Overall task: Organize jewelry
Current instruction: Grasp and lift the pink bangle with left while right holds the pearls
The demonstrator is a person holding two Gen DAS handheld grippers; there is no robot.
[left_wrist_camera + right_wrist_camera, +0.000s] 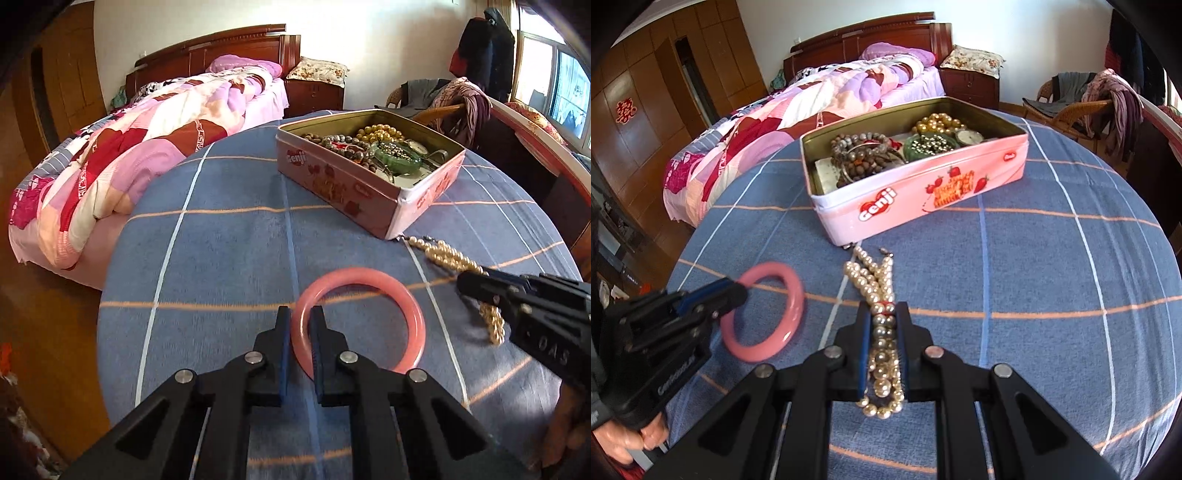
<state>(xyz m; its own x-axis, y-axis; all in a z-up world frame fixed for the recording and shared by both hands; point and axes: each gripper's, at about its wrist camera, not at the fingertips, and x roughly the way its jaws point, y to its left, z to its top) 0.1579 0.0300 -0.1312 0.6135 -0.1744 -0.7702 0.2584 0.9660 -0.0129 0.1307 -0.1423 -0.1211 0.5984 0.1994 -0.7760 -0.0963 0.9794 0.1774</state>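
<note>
Left gripper (300,314) clamped on near-left rim of pink bangle (369,284), one finger outside the ring, one inside. Bangle tilted in right wrist view, far edge lifted, near edge at or close to the cloth; contact not clear. Same gripper seen from the side in right wrist view (740,291), a person's hand (631,439) on its handle.

Right gripper (882,314) closed on pearl necklace (875,280), bunched strands pinched between the pads. Loose strands and clasp ends trailing forward onto the cloth toward the tin; a small loop hanging out behind the jaws. In left wrist view, right gripper (469,282) entering from the right, pearls (443,254) running from its tip to the near corner of the tin.

Pink biscuit tin (923,199), lid off, far of both grippers, on blue checked cloth (1034,295). Clasp end of necklace just beside tin's near corner. Inside tin: dark bead bracelets (857,151) on left, gold bead strand (938,123) far right, green dish of small beads (931,146), a watch face (969,137).

Bangle left of necklace, apart from it. Bed with pink patchwork quilt (798,110) beyond, far left.
</note>
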